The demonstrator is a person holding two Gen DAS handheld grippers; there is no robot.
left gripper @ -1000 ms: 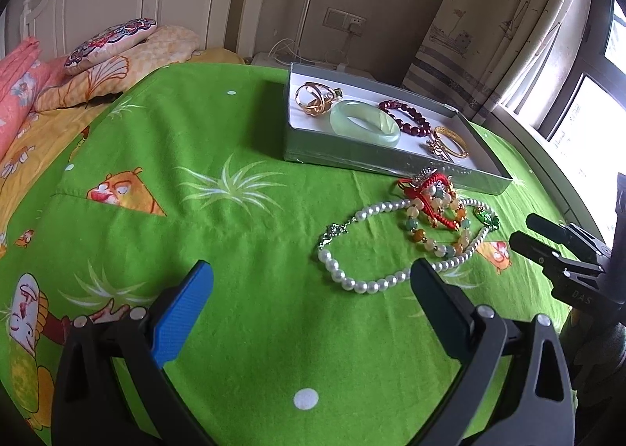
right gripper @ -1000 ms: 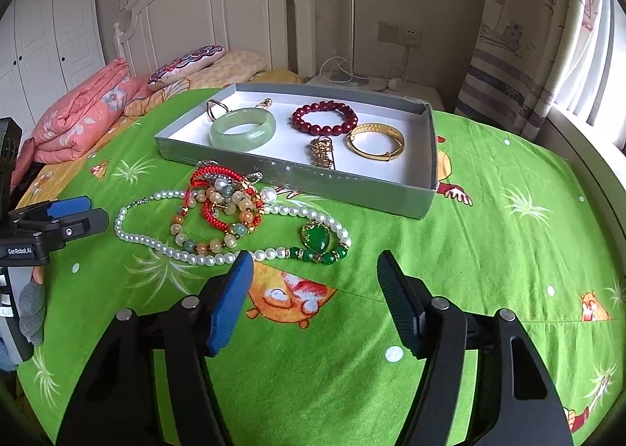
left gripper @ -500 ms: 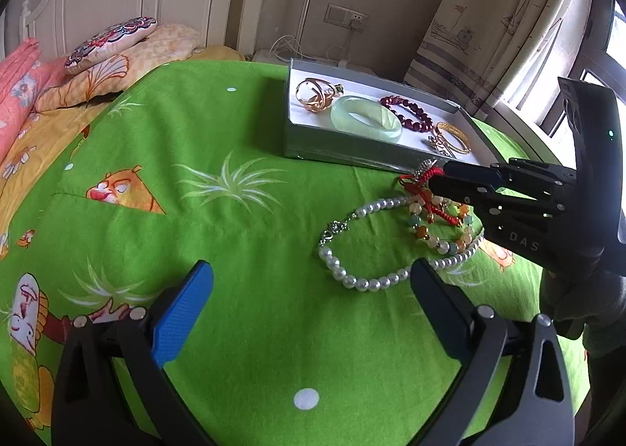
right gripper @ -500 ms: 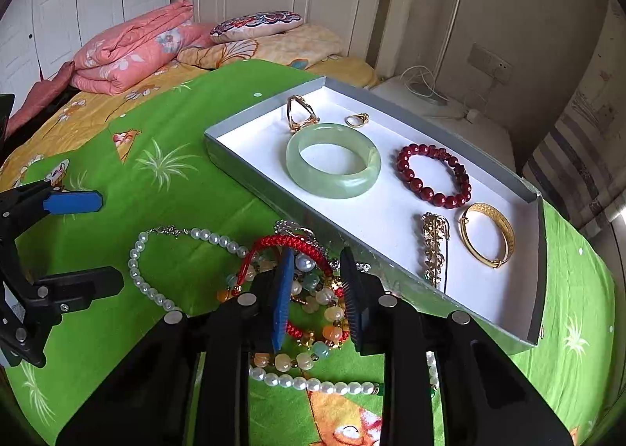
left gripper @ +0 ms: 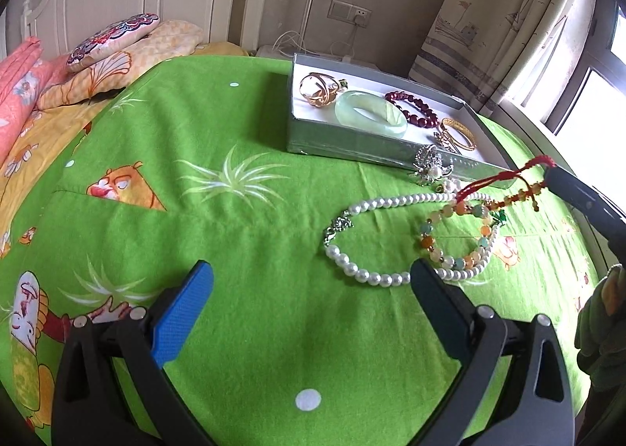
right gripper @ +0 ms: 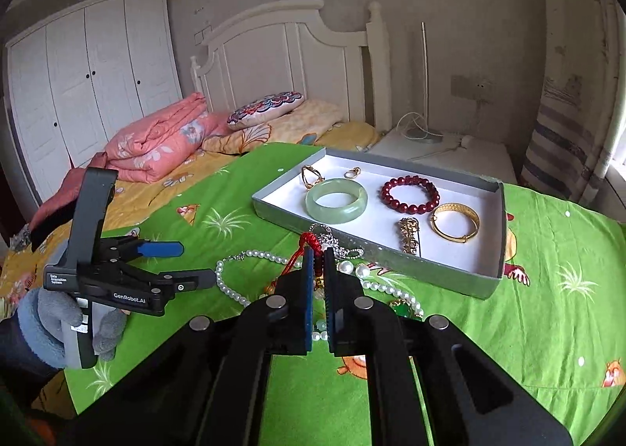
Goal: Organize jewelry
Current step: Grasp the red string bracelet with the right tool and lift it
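A grey tray (left gripper: 352, 150) (right gripper: 450, 270) on the green sheet holds a jade bangle (left gripper: 369, 113) (right gripper: 336, 200), a dark red bead bracelet (right gripper: 410, 196), a gold bangle (right gripper: 456, 227) and gold pieces. In front of the tray lie a pearl necklace (left gripper: 360, 274) (right gripper: 231, 285), a coloured bead bracelet (left gripper: 454, 250) and a silver brooch (left gripper: 430, 168). My right gripper (right gripper: 320, 262) is shut on a red cord bracelet (left gripper: 504, 182) (right gripper: 309, 240) and lifts it off the pile. My left gripper (left gripper: 309, 289) is open and empty, low over the sheet left of the pearls.
Pillows (left gripper: 117, 39) and a folded pink quilt (right gripper: 156, 141) lie at the head of the bed. A white nightstand (right gripper: 450, 152) with cables stands behind the tray. A curtain (left gripper: 508, 15) and window are on the right.
My right gripper closed on the red cord bracelet and raised it up and to the right, away from the pile. My left gripper stayed in place, open.
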